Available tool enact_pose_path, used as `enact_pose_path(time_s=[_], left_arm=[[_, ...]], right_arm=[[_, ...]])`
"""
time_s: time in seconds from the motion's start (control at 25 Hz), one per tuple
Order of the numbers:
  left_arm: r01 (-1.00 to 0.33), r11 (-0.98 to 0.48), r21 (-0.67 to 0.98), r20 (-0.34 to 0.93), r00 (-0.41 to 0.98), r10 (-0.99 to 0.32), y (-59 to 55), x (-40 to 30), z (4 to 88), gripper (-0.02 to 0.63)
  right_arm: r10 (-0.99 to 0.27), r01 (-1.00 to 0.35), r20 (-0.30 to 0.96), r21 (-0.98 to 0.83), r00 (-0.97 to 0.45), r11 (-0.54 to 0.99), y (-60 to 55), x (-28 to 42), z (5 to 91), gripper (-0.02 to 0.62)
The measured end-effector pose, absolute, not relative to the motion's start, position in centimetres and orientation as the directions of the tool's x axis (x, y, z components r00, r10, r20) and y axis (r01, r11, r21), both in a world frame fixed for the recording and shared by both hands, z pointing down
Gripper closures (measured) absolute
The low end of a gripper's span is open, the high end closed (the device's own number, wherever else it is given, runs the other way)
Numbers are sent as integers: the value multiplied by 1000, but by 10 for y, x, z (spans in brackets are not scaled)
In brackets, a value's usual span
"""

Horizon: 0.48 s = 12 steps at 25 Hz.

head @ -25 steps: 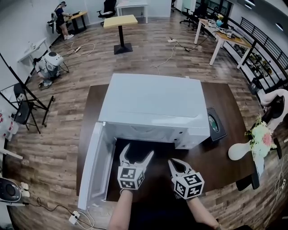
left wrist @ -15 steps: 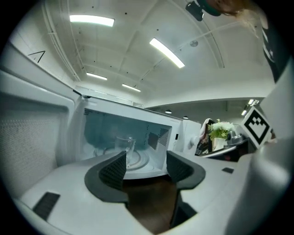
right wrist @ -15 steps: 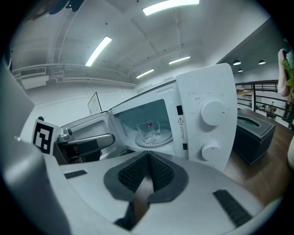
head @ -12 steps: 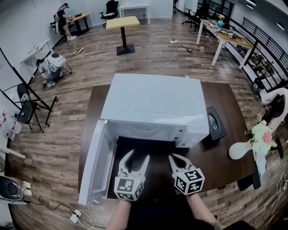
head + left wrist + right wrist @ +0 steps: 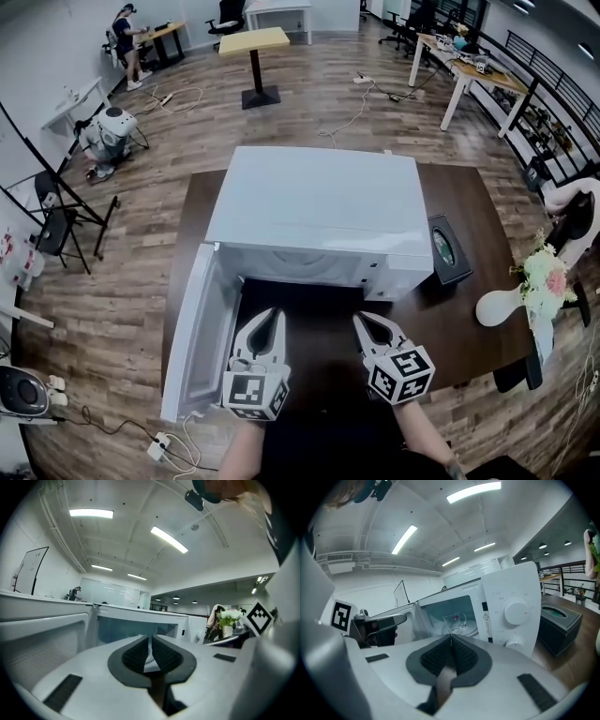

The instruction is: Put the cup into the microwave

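A clear glass cup with a handle stands inside the white microwave, seen through the open cavity in the right gripper view. The microwave door hangs open to the left. My left gripper is in front of the cavity; its jaws have just been closing and now stand shut with nothing between them. My right gripper is beside it, in front of the control panel, and is also shut and empty. The head view does not show the cup.
The microwave sits on a dark wooden table. A black tissue box lies right of it, and a white vase with flowers stands at the table's right edge. A power strip with cables lies on the floor at the left.
The left gripper's jaws went from wide open to shut, and it drew back from the cavity toward me. The right gripper barely shifted and stayed shut.
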<state>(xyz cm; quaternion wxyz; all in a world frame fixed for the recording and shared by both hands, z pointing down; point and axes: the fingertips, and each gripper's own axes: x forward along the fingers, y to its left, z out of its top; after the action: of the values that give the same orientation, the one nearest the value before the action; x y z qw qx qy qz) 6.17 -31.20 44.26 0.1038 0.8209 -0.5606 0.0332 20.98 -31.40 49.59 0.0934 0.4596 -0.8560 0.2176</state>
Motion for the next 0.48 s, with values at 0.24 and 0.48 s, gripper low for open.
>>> enact_pose_path(time_s=[0.24, 0.48], left_arm=[[-920, -359, 156, 191, 385, -903, -307, 63, 438, 597], [-903, -411, 123, 179, 427, -886, -305, 71, 428, 601]], right_arm=[[-785, -837, 297, -259, -543, 482, -311, 224, 464, 601], [-851, -872, 219, -236, -477, 429, -311, 242, 428, 603]])
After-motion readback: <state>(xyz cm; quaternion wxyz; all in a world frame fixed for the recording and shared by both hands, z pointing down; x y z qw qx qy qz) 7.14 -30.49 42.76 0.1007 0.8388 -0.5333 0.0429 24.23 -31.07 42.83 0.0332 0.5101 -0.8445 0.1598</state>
